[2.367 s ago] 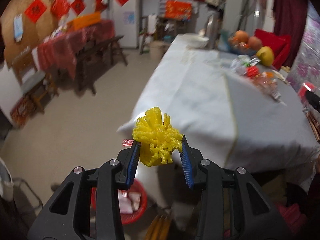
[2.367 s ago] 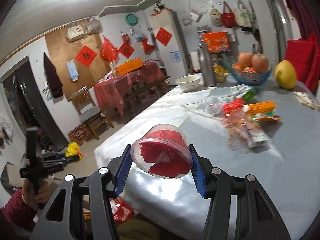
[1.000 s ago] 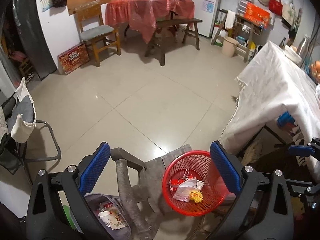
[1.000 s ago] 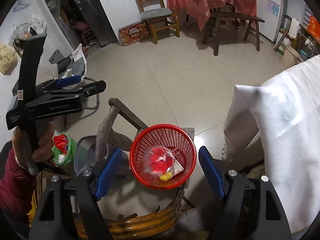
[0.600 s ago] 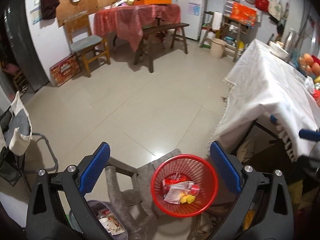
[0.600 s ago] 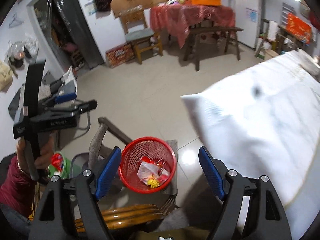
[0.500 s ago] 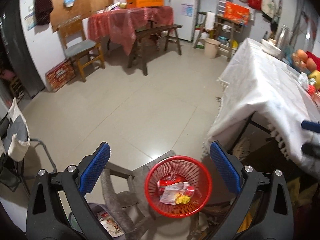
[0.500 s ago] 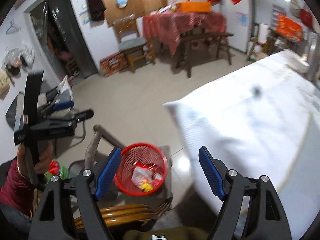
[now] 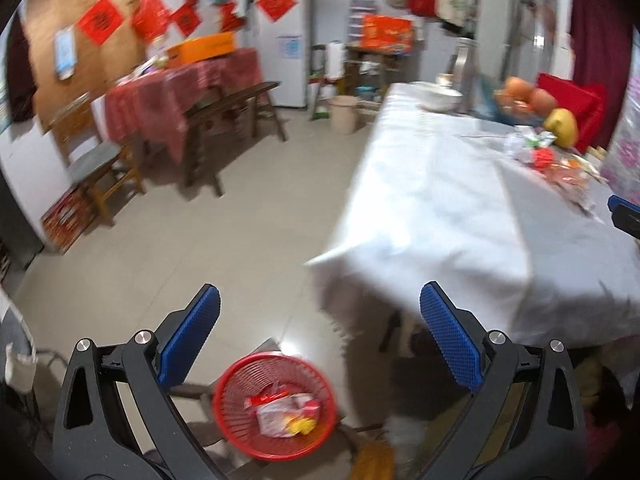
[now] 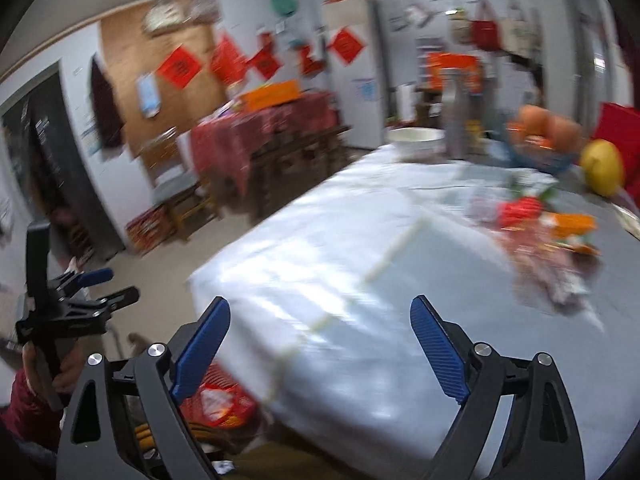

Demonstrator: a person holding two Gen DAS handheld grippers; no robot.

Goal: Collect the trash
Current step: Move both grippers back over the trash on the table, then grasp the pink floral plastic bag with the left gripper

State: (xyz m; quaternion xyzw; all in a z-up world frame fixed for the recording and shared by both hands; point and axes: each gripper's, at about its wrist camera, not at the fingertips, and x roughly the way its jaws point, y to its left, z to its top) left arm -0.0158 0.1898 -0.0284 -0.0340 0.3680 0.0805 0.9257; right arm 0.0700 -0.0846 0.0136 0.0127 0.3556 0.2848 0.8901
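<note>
A red mesh basket (image 9: 276,404) stands on the floor by the table corner and holds wrappers and a yellow scrap. It shows partly in the right wrist view (image 10: 218,402). My left gripper (image 9: 318,320) is open and empty, above and behind the basket. My right gripper (image 10: 320,332) is open and empty over the near end of the white-clothed table (image 10: 340,248). A heap of wrappers and packets (image 10: 536,228) lies at the table's far right; it also shows in the left wrist view (image 9: 556,164).
A fruit bowl (image 10: 540,136), a yellow pomelo (image 10: 602,168), a white bowl (image 10: 414,138) and a metal flask (image 10: 458,120) stand at the table's far end. A red-clothed table (image 9: 180,92), bench and chair stand across the tiled floor (image 9: 192,240).
Both grippers dropped their trash in the basket earlier and stay open. Both views have since swung up from the basket toward the table; the right gripper has come over the tabletop.
</note>
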